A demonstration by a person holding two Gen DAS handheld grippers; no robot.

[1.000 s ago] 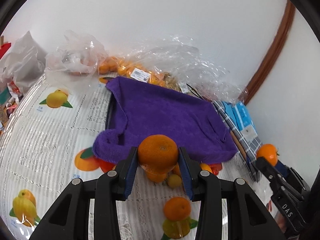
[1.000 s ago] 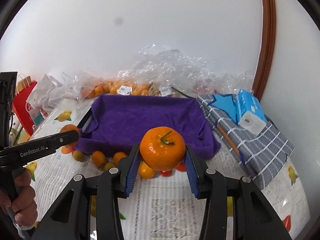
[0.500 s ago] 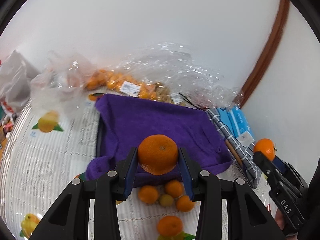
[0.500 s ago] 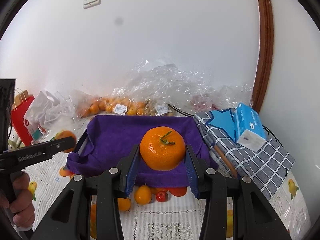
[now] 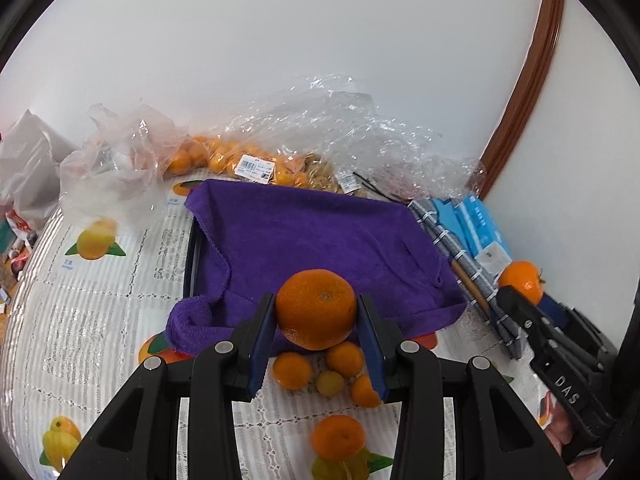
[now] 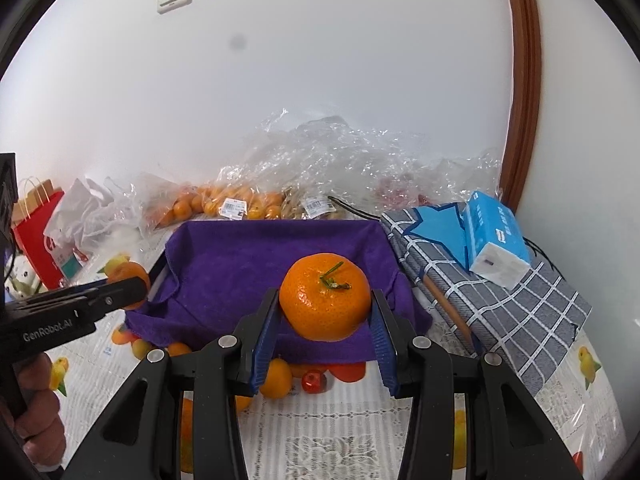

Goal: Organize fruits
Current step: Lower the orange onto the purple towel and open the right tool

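My left gripper [image 5: 316,312] is shut on a mandarin [image 5: 316,306], held above the near edge of a tray lined with a purple towel [image 5: 304,240]. In the right wrist view, my right gripper [image 6: 324,312] is shut on a second mandarin [image 6: 324,296] with a green stem, also over the towel's [image 6: 272,264] near edge. Each gripper shows in the other's view: the right one [image 5: 520,292] at the right, the left one [image 6: 132,280] at the left, both with fruit. Several small oranges [image 5: 292,370] and a tiny yellow fruit [image 5: 329,383] lie on the table before the tray.
Clear plastic bags of oranges [image 5: 240,160] and crumpled wrap [image 6: 340,152] line the wall behind the tray. A checked grey cloth [image 6: 500,292] with a blue tissue pack [image 6: 496,236] lies to the right. A red paper bag [image 6: 36,232] stands far left. A small red fruit [image 6: 313,381] lies near the tray.
Both grippers have drawn back and risen a little with their mandarins, so more of the wall and the loose oranges in front of the tray come into view.
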